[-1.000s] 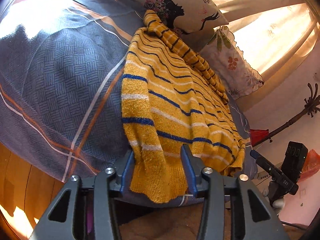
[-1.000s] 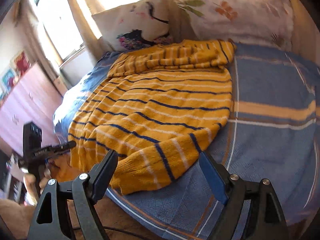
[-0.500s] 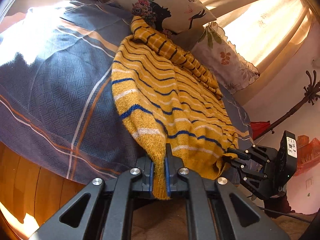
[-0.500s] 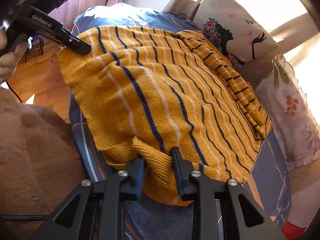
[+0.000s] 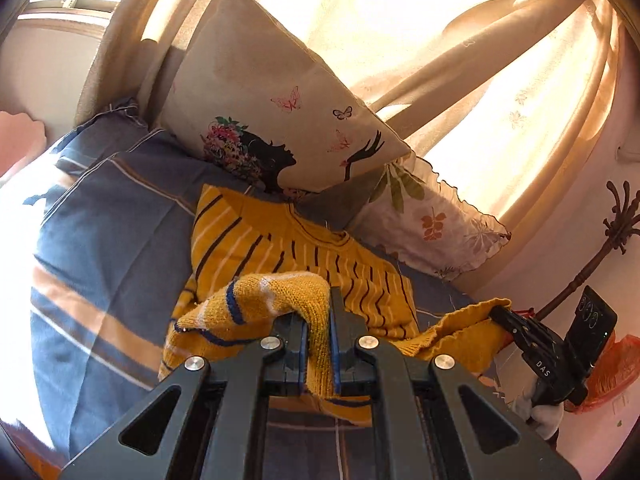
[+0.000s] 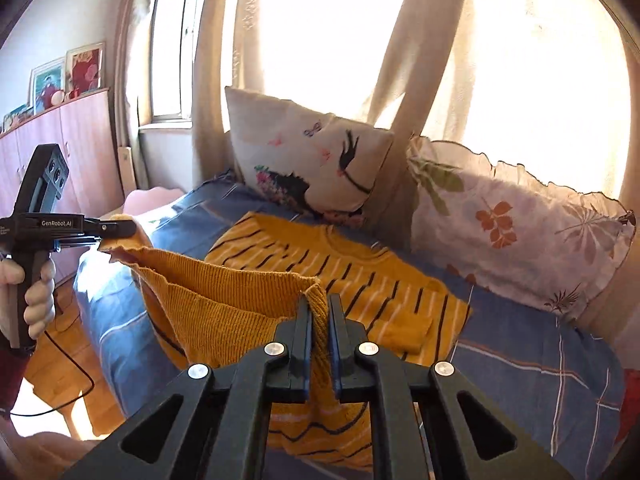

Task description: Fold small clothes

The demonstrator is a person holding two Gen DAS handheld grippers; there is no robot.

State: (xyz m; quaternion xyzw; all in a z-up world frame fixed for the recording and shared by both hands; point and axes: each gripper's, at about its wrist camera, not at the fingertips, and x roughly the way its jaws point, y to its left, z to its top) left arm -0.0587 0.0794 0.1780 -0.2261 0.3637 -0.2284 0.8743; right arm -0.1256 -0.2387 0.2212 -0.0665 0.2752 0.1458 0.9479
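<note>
A blue bedspread (image 6: 532, 364) with orange and white stripes covers the bed, and two pillows lean at its head: one printed with a woman's black silhouette and butterflies (image 5: 276, 120), and beside it a frilled one with leaf prints (image 6: 516, 232). Behind them hang sunlit cream curtains (image 6: 500, 48); a pink cabinet (image 6: 60, 136) carrying framed pictures (image 6: 84, 68) stands at the left wall, and a dark wooden coat stand (image 5: 600, 256) rises at the right

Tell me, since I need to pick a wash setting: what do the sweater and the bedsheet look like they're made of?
The sweater looks like chunky knit yarn, wool or acrylic: ribbed hem, fuzzy matte surface. The bedsheet looks like smooth woven cotton or a blend, matte with printed stripes.
</note>
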